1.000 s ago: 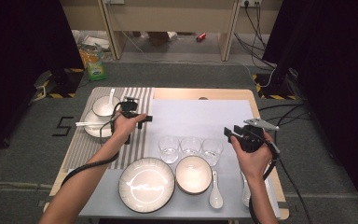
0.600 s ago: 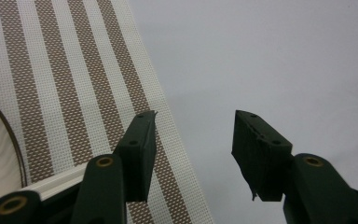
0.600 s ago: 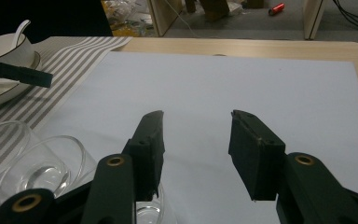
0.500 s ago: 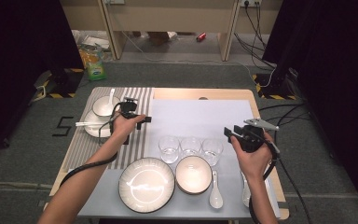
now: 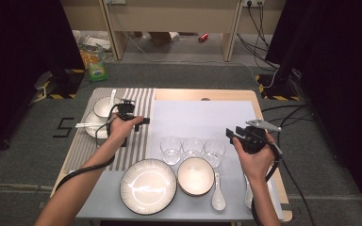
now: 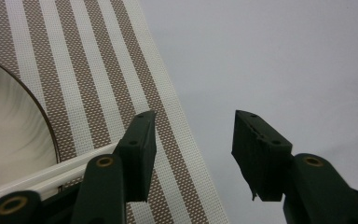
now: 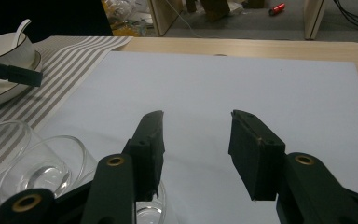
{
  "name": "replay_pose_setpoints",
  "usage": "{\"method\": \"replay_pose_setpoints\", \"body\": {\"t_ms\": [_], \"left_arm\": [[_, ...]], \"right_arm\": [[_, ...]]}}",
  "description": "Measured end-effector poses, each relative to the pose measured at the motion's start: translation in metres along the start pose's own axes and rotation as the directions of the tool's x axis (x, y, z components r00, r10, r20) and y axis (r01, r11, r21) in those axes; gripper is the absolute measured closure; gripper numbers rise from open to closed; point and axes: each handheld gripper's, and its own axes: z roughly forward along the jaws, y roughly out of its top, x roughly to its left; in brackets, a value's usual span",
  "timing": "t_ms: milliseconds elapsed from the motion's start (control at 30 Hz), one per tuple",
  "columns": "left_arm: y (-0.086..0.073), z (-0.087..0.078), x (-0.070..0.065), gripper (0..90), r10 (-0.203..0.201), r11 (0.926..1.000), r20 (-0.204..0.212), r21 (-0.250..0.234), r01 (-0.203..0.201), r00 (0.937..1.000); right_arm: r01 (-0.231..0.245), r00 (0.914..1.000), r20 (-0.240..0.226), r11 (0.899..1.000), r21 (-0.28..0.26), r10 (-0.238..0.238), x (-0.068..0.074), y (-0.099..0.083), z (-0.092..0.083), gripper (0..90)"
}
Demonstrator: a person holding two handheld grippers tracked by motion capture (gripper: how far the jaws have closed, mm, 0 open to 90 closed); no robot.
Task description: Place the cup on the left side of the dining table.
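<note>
Where the wooden table [image 5: 226,95] ends, grey carpet runs back to pale furniture legs, cables and a green-and-orange packet on the floor, with dark curtains at both sides. A white sheet [image 5: 202,117] covers most of the table, and a brown-and-white striped placemat [image 5: 139,101] covers the side by the left claw.

The left claw [image 5: 141,121] hangs over the edge where placemat and sheet meet, its jaws parted to a middling gap with nothing between them. Just behind and to its left sits a white plate [image 5: 92,128] carrying a small bowl [image 5: 102,107] with a spoon in it. A pair of white chopsticks [image 6: 51,173] lies across the plate's rim, the long axis running crosswise on the table, one end reaching nearly to the claw's left jaw; whether it touches I cannot tell.

The right claw [image 5: 230,135] hovers over the sheet's right part, jaws likewise apart and empty. Three clear glasses [image 5: 192,148] stand in a row just to its left.
</note>
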Motion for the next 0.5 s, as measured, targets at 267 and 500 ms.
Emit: {"method": "replay_pose_setpoints", "body": {"t_ms": [267, 500], "left_arm": [[-0.007, -0.028, 0.008, 48.2, 0.008, 0.9989, -0.007, -0.046, -0.008, 0.9999], [-0.022, -0.063, 0.035, 47.2, -0.003, 0.9953, -0.054, -0.097, -0.002, 0.9985]], "right_arm": [[-0.003, 1.0, 0.0, 1.0, 0.003, 0.003, -0.001, -0.001, 0.0, 54.8], [-0.003, 1.0, 0.003, 1.0, 0.004, 0.003, -0.002, -0.001, -0.001, 54.7]]}}
